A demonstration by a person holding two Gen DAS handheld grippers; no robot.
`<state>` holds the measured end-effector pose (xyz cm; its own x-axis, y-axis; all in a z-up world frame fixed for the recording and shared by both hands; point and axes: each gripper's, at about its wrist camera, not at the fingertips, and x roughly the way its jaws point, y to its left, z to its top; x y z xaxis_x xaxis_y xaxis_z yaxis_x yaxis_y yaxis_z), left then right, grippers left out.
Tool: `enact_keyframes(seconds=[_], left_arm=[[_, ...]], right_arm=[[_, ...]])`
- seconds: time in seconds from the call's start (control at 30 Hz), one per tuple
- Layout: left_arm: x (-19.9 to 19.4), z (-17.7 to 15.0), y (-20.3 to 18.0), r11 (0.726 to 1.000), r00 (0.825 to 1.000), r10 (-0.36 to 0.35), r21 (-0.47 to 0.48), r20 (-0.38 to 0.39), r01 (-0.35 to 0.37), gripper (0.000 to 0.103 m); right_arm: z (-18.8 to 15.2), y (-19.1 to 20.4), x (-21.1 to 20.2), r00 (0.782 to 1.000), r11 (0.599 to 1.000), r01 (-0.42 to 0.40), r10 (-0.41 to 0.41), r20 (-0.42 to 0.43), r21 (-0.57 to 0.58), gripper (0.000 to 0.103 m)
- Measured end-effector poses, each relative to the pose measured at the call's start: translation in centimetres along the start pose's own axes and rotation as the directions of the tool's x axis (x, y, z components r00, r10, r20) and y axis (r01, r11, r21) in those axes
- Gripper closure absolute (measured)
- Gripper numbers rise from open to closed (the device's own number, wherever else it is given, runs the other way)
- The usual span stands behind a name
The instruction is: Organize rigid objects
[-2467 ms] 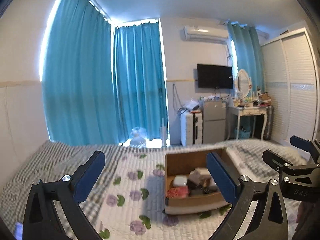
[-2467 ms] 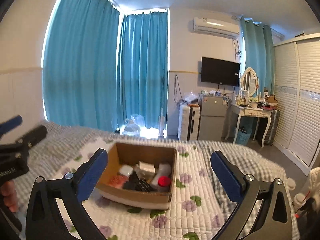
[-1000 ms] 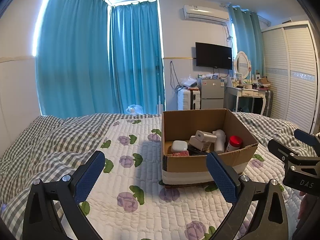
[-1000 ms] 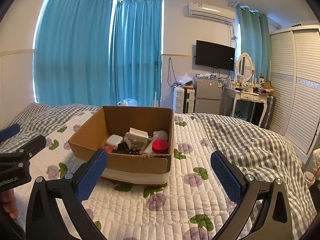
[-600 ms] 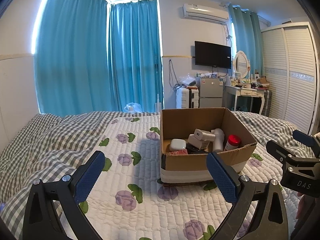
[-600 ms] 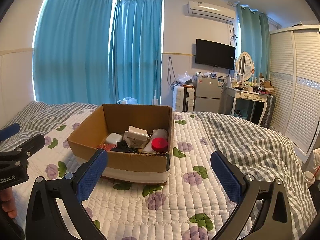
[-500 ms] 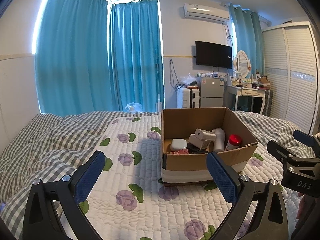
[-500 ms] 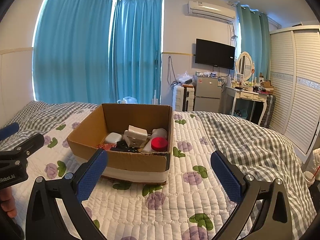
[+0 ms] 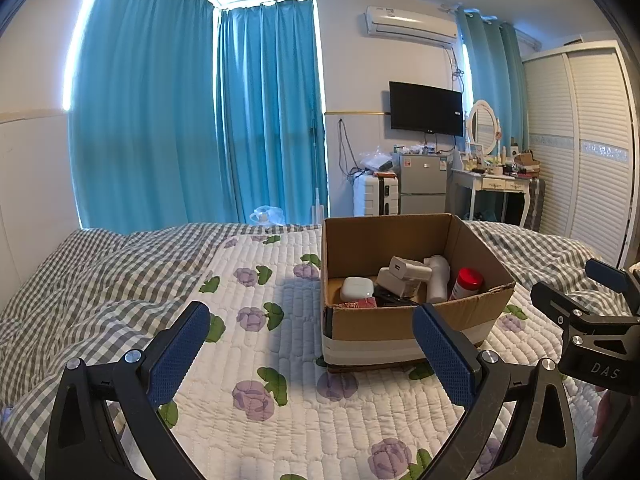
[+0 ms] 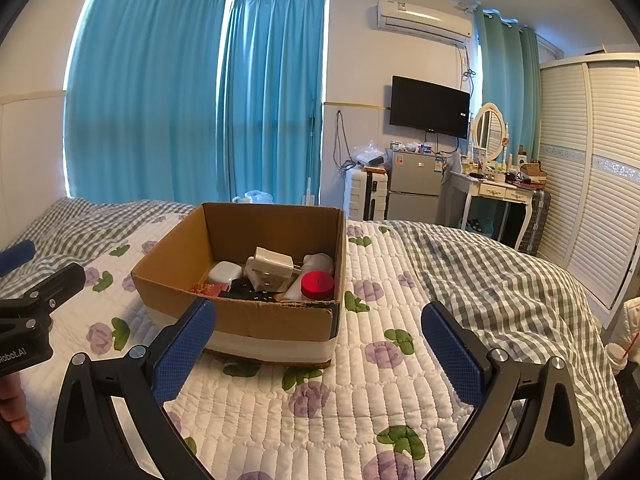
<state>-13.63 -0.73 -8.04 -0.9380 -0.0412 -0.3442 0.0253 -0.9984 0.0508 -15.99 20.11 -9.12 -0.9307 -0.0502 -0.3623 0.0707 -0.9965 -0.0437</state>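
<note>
The left gripper (image 9: 310, 356) and right gripper (image 10: 318, 354) look alike: black angular frames with triangular cut-outs, silver screws just behind the fingers, and blue cross-hatched pads (image 9: 178, 354) on the fingers' inner faces. White lettering marks each body's side.

Box (image 9: 400, 328) wall hiding lower contents

We see an open cardboard box (image 9: 408, 322) upright on the quilted bed (image 9: 256, 360), holding a white charger (image 9: 404, 274), white case (image 9: 356, 289) and red-capped bottle (image 9: 466, 282).
</note>
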Motion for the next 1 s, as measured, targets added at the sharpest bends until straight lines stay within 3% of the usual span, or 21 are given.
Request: enact_keyframes(seconds=[1.0], left_arm=[[0.09,-0.03,0.33,1.000,1.000,0.018,-0.010,-0.012,-0.018,0.000]], right_arm=[[-0.22,-0.12,0.21,1.000,1.000,0.008,-0.008,-0.007,-0.003,0.000]])
